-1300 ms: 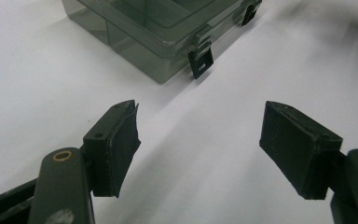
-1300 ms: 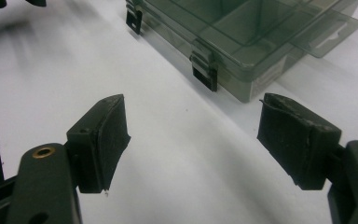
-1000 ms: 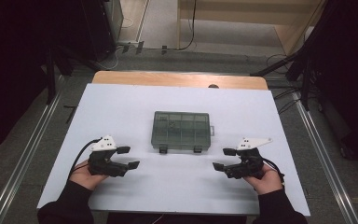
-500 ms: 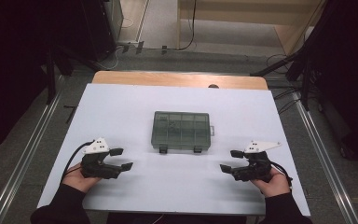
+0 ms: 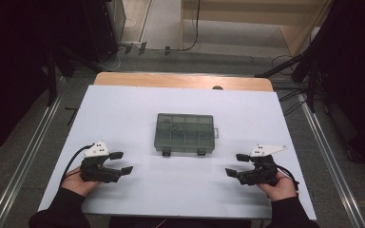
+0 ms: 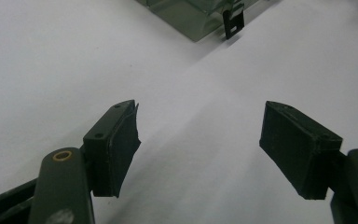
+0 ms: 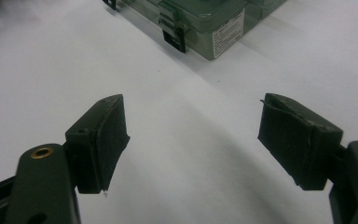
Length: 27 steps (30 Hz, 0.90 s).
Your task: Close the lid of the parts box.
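Approach stage: both grippers rest near the table's (image 5: 123, 109) front edge, left gripper (image 5: 121, 162) and right gripper (image 5: 234, 165) each with jaws spread apart and empty. Compartment box (image 5: 185, 132) lies closed at the table's centre, well apart from both, latches (image 5: 166, 152) facing the front edge. Advance both grippers evenly toward the latches; keep jaws level with the latch tabs to avoid pushing the box.

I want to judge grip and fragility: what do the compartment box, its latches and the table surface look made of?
The grey-green see-through compartment box looks like smooth translucent plastic: dividers show through the lid. Its two dark front latches seem opaque plastic. The white table surface looks matte, perhaps laminate or paper; unclear.
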Each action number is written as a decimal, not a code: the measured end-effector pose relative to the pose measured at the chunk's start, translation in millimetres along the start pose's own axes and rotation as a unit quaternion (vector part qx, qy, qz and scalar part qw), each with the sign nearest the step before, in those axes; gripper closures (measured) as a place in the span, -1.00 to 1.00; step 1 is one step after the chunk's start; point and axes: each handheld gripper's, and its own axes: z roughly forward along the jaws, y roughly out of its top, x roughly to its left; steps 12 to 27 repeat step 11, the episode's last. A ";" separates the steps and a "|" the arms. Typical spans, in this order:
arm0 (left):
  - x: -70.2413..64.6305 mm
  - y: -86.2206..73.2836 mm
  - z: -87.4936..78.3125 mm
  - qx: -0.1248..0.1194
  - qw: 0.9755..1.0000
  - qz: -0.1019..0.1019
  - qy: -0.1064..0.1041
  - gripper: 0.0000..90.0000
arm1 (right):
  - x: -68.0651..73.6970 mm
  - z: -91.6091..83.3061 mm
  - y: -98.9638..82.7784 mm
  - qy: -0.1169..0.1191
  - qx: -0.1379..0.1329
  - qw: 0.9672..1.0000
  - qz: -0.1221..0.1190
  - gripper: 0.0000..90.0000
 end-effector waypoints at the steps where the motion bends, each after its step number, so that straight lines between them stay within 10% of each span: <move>1: 0.0 0.0 0.1 0.000 1.000 0.000 0.000 -0.39 | -0.1 0.1 0.0 0.000 -0.001 1.000 -0.001 -0.46; 27: 0.6 -0.3 0.8 0.001 1.000 -0.002 -0.001 -0.39 | -0.2 0.8 -0.1 0.001 0.001 1.000 -0.001 -0.46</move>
